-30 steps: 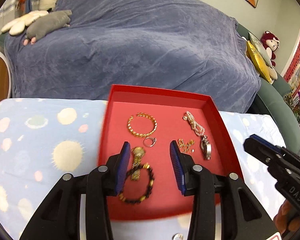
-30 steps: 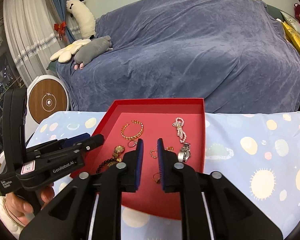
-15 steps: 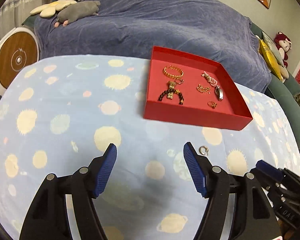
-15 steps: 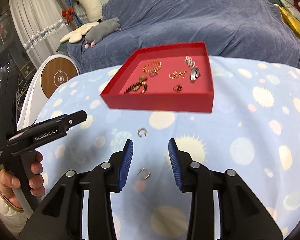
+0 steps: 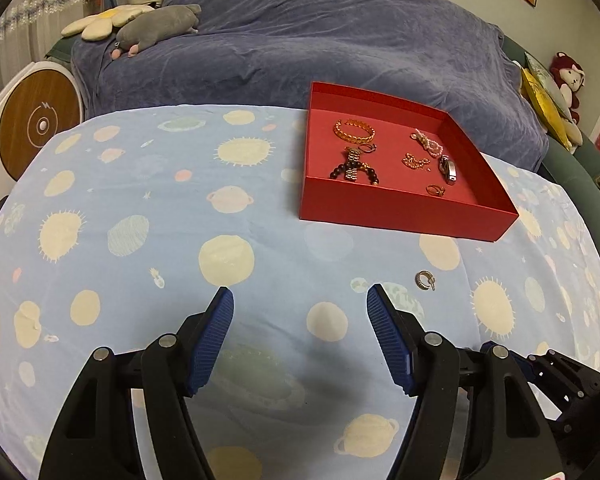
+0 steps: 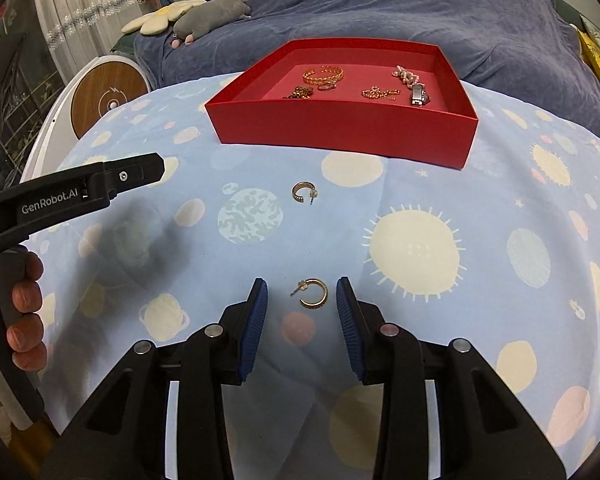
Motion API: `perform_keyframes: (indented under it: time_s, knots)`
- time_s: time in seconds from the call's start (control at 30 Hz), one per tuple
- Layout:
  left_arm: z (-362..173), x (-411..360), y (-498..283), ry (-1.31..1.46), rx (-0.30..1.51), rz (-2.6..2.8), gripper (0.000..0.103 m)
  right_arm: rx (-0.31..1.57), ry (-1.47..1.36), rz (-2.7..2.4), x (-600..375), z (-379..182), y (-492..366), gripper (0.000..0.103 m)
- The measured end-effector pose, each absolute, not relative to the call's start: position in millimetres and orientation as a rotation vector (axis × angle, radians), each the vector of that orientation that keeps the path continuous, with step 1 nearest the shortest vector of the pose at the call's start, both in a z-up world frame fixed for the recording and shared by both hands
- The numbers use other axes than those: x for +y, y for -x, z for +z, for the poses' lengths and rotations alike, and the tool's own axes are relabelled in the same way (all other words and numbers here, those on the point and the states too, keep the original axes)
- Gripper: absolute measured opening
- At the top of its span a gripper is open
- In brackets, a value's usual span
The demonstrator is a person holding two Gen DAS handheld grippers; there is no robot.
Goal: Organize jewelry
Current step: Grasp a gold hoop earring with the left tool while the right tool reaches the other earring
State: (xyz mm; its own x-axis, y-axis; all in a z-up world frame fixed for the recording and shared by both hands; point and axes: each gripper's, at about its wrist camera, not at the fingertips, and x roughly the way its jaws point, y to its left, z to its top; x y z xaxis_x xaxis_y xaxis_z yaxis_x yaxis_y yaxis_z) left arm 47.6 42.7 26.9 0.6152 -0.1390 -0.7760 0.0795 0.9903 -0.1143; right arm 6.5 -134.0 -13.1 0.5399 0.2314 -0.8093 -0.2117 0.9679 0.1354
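Change: since half a second ago we see both claws lower and nearer the cloth, and the right claw's gap has widened around the near earring.
Right claw: our right claw (image 6: 300,300) is released, ribbed blue pads (image 6: 254,320) spread, with the small gold half-hoop earring (image 6: 314,294) lying on the cloth between its tips, touching neither pad.
Left claw: our left claw (image 5: 300,320) is released wide over bare cloth, holding nothing.
Second earring: a matching ridged gold hoop earring (image 6: 304,193) lies on the cloth between the near earring and the box, apart from both; from the left wrist view it (image 5: 425,280) sits just right of that claw's right tip.
Box: the shallow red cardboard box (image 6: 340,128) stands further back, holding a gold chain bracelet (image 6: 323,74), a pink pearl strand (image 6: 406,76), a steel watch (image 6: 419,94) and a dark bead bracelet (image 5: 354,170).
Worktop: pale blue fabric cover (image 6: 420,248) printed with cream suns and planets, smooth and matte.
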Motion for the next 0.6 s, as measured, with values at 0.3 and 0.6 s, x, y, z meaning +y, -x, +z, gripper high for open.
perform_keyframes:
  time_s: [0.3,0.6]
  knots:
    - [24.3,41.0,-49.4,0.077,0.908,-0.131,0.067,0.975,0.005,0.245,-132.3,-19.1,-8.8,0.021]
    - [21.7,38.4,-51.4,0.083,0.920,-0.147,0.067,0.980,-0.015,0.256,-135.2,-17.1,-11.4,0.020]
